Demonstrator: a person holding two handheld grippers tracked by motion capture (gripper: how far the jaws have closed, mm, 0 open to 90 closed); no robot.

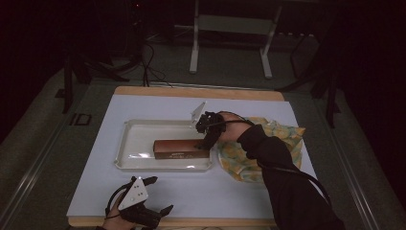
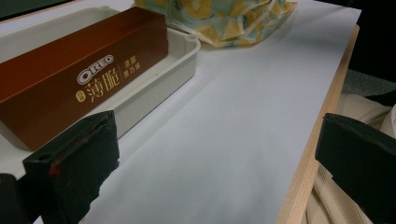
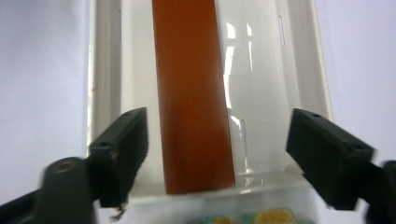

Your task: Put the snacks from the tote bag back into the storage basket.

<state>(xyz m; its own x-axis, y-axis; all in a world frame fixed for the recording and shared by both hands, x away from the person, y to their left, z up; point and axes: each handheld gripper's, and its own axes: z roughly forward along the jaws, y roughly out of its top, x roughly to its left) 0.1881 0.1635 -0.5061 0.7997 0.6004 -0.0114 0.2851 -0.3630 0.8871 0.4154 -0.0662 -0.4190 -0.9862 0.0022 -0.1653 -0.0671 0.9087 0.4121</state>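
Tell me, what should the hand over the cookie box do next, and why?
Probably lift the right gripper up and away. Its jaws are open, clear of the brown box, which already lies flat in the white tray, so nothing seems left to hold.

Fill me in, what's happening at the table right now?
A person works with two hand-held grippers. The right gripper hangs over the near-right end of a long brown Oreo cookie box, which lies in a shallow white plastic tray; its jaws stand open and clear of the box. A yellow patterned cloth bag lies right of the tray. The left gripper rests open at the table's near edge, holding nothing.
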